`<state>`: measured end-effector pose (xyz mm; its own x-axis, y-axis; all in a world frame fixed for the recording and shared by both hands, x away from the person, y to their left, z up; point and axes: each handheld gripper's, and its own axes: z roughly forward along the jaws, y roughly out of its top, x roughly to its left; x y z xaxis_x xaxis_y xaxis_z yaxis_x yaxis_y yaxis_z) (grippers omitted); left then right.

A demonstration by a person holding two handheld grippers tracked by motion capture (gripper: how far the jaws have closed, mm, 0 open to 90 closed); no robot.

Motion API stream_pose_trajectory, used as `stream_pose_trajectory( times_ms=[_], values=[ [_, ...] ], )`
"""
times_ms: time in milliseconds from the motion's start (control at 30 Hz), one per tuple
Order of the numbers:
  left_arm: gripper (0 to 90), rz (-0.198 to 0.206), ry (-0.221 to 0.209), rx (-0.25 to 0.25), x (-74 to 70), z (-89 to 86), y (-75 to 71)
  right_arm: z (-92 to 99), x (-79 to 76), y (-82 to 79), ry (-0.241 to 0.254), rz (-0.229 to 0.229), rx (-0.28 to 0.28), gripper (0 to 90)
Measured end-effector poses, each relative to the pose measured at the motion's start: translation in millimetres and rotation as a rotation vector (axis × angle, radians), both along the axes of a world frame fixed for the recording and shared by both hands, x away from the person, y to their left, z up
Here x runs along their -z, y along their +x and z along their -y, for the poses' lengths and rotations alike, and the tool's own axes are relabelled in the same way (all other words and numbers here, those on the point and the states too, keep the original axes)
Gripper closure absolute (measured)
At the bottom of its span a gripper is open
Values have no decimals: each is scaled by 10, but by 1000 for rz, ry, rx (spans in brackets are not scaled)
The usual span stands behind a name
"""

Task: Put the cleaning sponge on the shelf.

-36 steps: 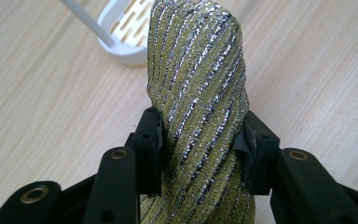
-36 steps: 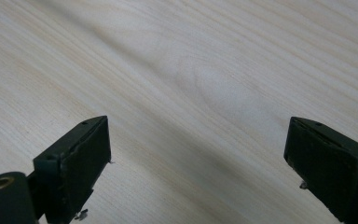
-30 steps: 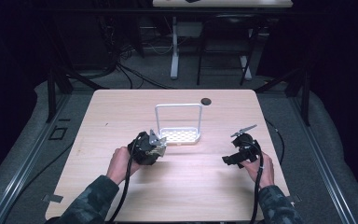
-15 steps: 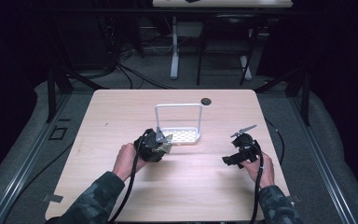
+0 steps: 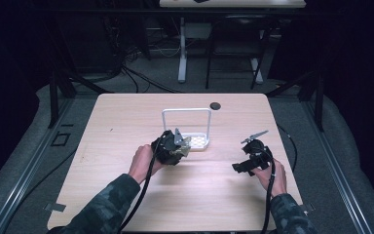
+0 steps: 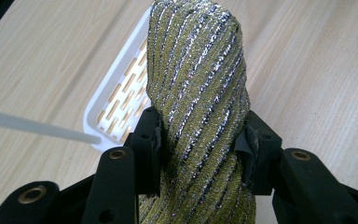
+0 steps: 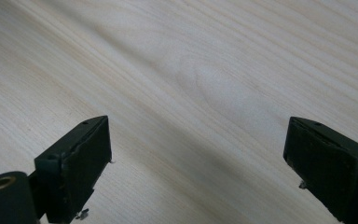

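since the earlier frame, left gripper (image 5: 180,146) has shifted toward the white rack (image 5: 195,142). its jaws clamp a scouring sponge (image 6: 198,102) at mid-length; the sponge's long axis runs out past the jaws over the rack's edge. twisted, gold-and-silver ribbed. right gripper (image 7: 198,168) stands open over table (image 7: 214,70).

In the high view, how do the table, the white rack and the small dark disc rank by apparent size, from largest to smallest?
1. Table, by far the largest.
2. White rack, with its tall handle.
3. Small dark disc near the far edge, the smallest; it lies farther from the camera, but the gap is plain.
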<state>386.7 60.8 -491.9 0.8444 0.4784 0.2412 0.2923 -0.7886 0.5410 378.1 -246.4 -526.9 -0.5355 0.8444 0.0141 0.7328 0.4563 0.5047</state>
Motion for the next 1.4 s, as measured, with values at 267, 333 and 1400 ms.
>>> stream_pose_trajectory(
  times_ms=[267,333,1400],
  values=[
    [555,13,18,21,21,107,84,7,-4,0,-2,1,2,72],
    [552,18,21,22,8,129,111,6,-4,1,-2,0,3,71],
    [490,28,48,26,124,429,576,22,-25,-22,5,6,-4,70]
  ],
)
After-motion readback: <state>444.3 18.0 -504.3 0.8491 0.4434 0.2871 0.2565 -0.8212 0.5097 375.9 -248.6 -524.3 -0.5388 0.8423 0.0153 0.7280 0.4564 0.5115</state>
